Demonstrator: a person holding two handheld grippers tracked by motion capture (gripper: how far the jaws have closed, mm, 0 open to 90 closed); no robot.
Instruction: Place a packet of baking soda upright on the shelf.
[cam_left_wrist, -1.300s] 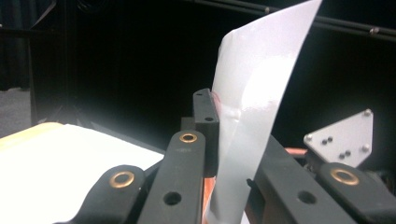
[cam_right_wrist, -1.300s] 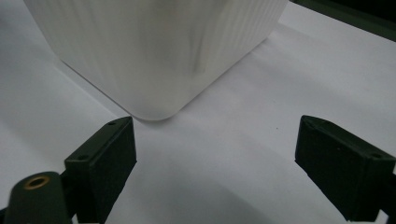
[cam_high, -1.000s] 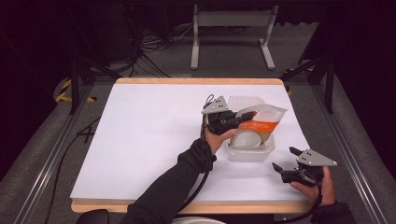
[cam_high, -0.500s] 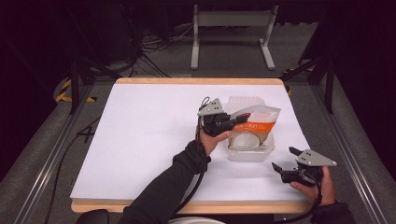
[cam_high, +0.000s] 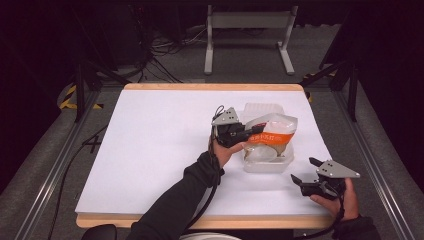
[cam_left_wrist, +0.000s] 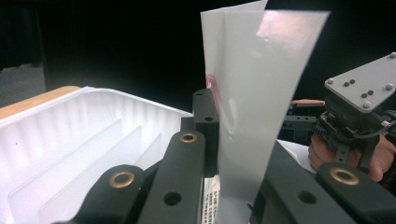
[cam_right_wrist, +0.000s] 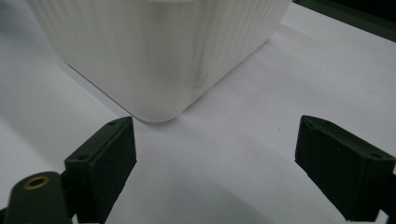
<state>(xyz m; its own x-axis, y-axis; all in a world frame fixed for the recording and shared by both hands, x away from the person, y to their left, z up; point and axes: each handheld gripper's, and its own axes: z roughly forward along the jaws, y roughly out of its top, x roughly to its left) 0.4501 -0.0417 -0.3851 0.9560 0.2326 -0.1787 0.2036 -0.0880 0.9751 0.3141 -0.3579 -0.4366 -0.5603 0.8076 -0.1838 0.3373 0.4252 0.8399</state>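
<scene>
Pouch (cam_high: 270, 131) edge pinched between left gripper (cam_high: 248, 134) fingers (cam_left_wrist: 187, 177), above tray (cam_high: 267, 165).

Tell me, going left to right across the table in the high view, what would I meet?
Left gripper → orange-banded snack bag it grips, above the white plastic container → right gripper.

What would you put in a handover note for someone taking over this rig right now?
Left gripper: shut on the bag edge, holding it over the tub.
Right gripper: open, empty, low over the table near the tub's corner.
Done: bag gripped and partly in the tub.
Left: probably settle the bag in the tub and let go.
</scene>
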